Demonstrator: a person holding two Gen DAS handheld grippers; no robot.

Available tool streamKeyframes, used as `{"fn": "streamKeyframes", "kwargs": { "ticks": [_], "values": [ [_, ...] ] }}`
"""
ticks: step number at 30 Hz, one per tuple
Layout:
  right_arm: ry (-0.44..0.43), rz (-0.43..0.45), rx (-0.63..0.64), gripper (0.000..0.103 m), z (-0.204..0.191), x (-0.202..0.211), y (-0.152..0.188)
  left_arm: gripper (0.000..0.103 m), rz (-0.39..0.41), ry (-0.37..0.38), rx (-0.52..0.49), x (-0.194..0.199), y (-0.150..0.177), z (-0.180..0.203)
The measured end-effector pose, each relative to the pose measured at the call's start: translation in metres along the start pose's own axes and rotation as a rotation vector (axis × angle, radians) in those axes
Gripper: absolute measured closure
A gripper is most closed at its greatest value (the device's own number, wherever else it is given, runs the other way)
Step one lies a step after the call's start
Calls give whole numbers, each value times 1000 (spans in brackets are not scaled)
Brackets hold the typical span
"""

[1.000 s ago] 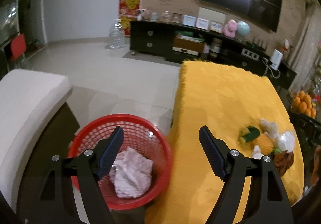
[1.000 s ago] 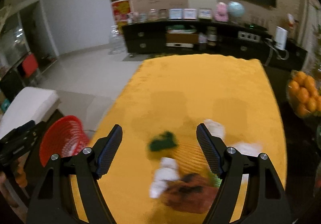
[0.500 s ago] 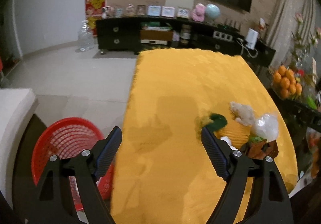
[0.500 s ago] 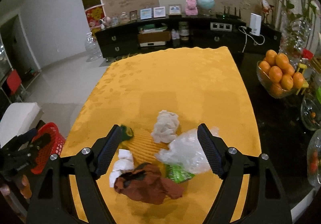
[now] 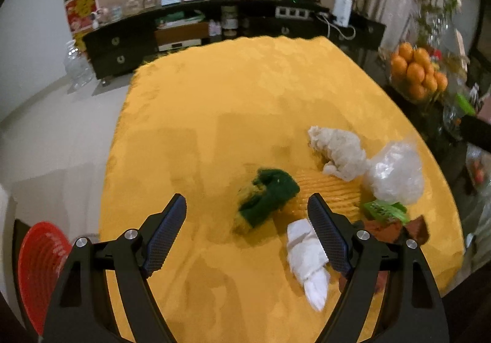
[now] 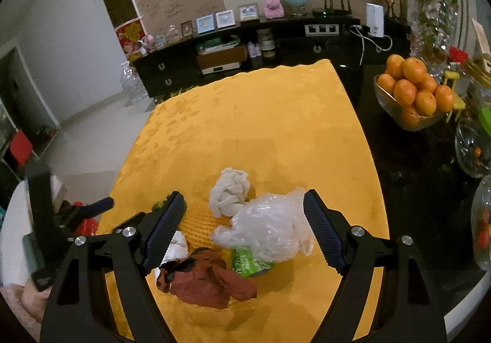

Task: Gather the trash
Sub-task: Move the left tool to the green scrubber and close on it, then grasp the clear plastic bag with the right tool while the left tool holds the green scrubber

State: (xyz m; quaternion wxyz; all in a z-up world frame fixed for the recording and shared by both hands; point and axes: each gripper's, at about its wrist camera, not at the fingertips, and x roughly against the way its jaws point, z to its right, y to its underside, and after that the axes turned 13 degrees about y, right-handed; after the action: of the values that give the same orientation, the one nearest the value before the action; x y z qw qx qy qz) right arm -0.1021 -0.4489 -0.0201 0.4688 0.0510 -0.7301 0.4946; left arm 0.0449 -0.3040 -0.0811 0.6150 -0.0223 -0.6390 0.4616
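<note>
Both claws open over the trash pile

The left claw (image 5: 247,221) hangs empty, jaws wide, with the green sponge (image 5: 268,194) framed between them and a white tissue (image 5: 308,255) by its right finger. The right claw (image 6: 244,221), jaws also apart and empty, frames the clear bag (image 6: 267,232), with a paper wad (image 6: 228,191), a green wrapper (image 6: 245,260) and brown scrap (image 6: 205,280) close by. To do well, I would drop each claw straight over a single piece, pinch low and avoid snagging the cloth. The yellow table (image 5: 245,91) holds all the trash; the red bin (image 5: 40,269) stands on the floor off its left edge. A dark cabinet (image 6: 245,48) and oranges (image 6: 414,86) lie beyond.
</note>
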Motion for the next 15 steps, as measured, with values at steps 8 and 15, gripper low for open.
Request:
{"fn": "streamKeyframes", "kwargs": {
  "ticks": [8, 15],
  "values": [
    [7, -16, -17, 26, 9, -4, 1, 34, -40, 39, -36, -34, 1, -1],
    [18, -31, -15, 26, 10, -9, 3, 61, -29, 120, 40, -43, 1, -14]
  ]
}}
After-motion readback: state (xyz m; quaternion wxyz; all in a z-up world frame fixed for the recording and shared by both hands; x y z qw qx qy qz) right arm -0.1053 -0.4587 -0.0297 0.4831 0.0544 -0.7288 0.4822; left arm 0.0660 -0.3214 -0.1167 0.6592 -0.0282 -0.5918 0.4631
